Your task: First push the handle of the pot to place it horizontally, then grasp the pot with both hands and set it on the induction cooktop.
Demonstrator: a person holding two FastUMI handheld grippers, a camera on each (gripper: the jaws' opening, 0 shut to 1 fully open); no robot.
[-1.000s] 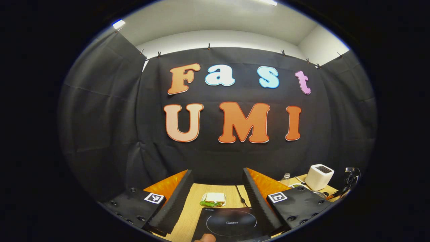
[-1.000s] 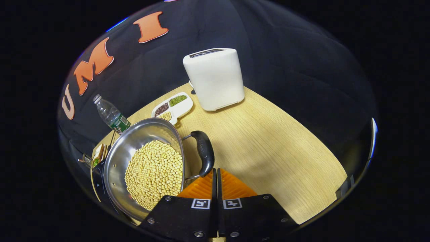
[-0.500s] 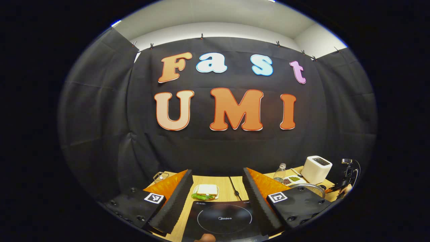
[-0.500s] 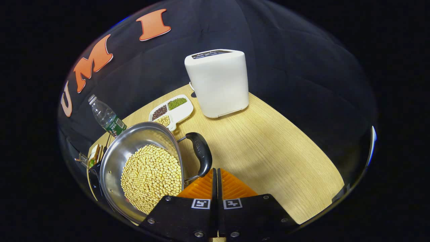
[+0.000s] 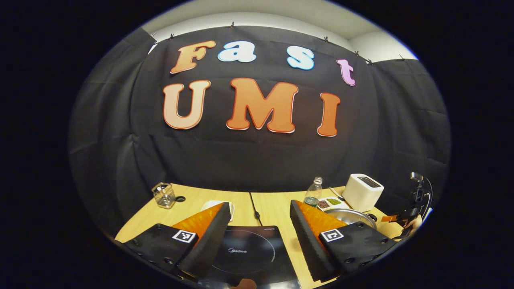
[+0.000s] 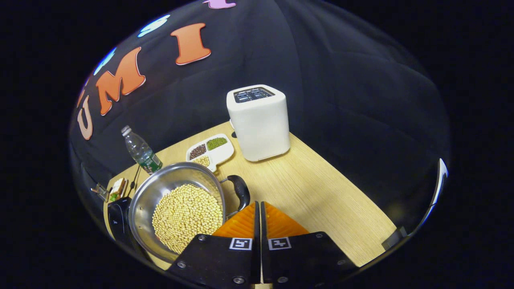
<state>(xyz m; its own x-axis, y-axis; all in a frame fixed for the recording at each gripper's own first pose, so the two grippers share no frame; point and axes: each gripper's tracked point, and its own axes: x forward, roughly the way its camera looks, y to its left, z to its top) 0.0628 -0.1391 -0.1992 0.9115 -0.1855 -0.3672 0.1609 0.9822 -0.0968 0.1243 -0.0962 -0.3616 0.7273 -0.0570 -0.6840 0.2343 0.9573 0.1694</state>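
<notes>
The right gripper (image 6: 258, 208), fingers together beside the pot (image 6: 176, 208), should nudge its handle (image 6: 241, 192) gently; left gripper (image 5: 259, 212) fingers apart.

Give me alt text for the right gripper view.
The right gripper, fingers together, sits beside the black handle of a steel pot of soybeans on a wooden table; behind stand a white toaster, bean tray and bottle.

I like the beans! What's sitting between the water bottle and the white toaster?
In the right gripper view, a white divided dish of beans lies on the table between the water bottle and the toaster.
</notes>
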